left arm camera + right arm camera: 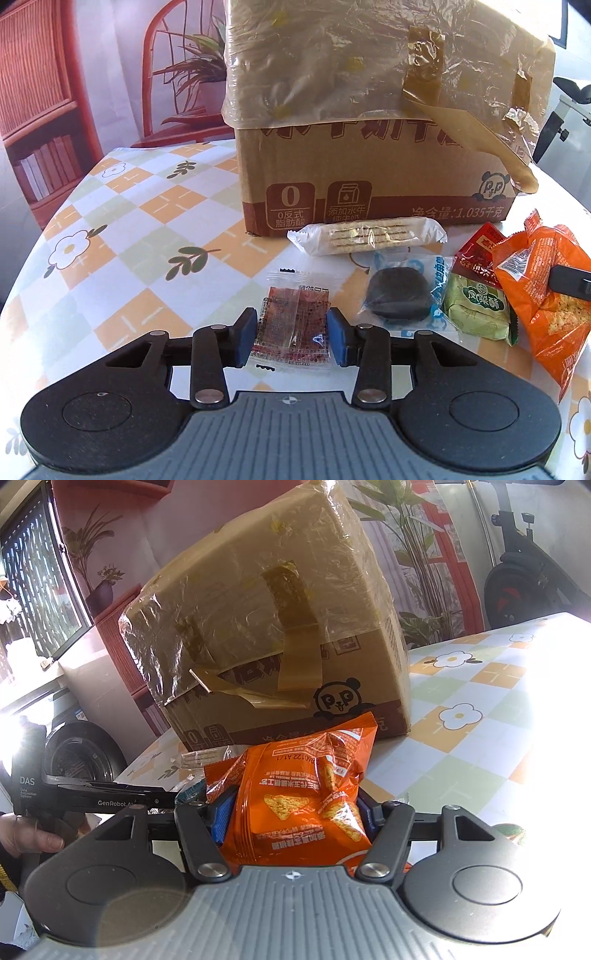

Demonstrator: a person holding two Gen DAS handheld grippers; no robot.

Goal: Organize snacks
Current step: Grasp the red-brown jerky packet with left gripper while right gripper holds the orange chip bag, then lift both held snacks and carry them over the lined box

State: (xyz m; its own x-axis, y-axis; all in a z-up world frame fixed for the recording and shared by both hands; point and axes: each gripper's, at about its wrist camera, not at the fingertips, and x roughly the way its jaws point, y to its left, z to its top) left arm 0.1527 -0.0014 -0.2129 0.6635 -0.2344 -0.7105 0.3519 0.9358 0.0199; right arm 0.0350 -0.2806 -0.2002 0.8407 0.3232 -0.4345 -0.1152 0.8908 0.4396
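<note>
Snacks lie in a loose row on the tabletop [122, 229] in front of the cardboard box [369, 177].

Left wrist view: the red sachet [291, 325] lies flat between the fingers of the left gripper [291, 334]. The pads stand just beside its two long edges, and contact cannot be confirmed. Its long axis runs straight toward the box, parallel to the fingers. The cracker pack [369, 234] lies crosswise against the box base. The dark cake [397, 295], green pastry [476, 308] and orange chip bag [539, 295] extend to the right of the sachet.

Right wrist view: the right gripper [291, 812] is clenched on the orange chip bag [306, 790], whose long axis points toward the box [266, 627].
</note>
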